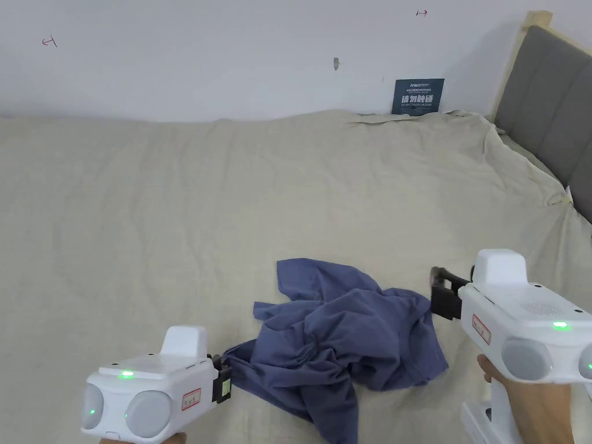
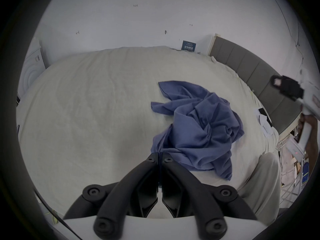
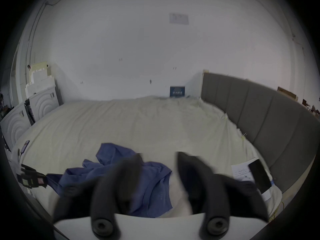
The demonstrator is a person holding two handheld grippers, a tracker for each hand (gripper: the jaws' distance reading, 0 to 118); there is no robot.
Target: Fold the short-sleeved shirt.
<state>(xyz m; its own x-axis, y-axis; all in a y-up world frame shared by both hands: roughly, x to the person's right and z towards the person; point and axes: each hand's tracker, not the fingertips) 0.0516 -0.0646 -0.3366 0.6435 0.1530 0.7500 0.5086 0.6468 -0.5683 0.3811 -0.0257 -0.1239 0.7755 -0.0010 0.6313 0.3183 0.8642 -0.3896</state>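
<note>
Lying in a crumpled heap on the bed [image 1: 173,191], near its front edge, the blue short-sleeved shirt [image 1: 341,341] is far from flat: folds cross one another, and neither sleeves, collar nor hem can be picked out with any certainty. The left gripper [image 2: 160,154] is clenched on a bunched bit of fabric at the heap's near-left end; in its own view the 2 jaws meet with cloth pinched between the tips. The right gripper [image 1: 442,292] hangs released just beside the heap's right side, jaws apart and holding nothing; its own view is blurred, so exactly how close it sits to the cloth is hard to tell.

Judging from this, the main risk is a blind grasp. The left pinch seems to hold a wad, not a clean edge, so pulling from it may drag the whole heap toward the bed's edge instead of opening it, or it may catch 2 layers and leave the shirt twisted. If the right gripper closes on whatever fold is nearest, the 2 holds may not be matching corners, and spreading them would give a skewed, doubled sheet that cannot be folded neatly. A thin pinch could also slip once the shirt's weight comes onto it. The beige sheet is loose and wrinkled; a low grab could nip it along with the shirt.
</note>
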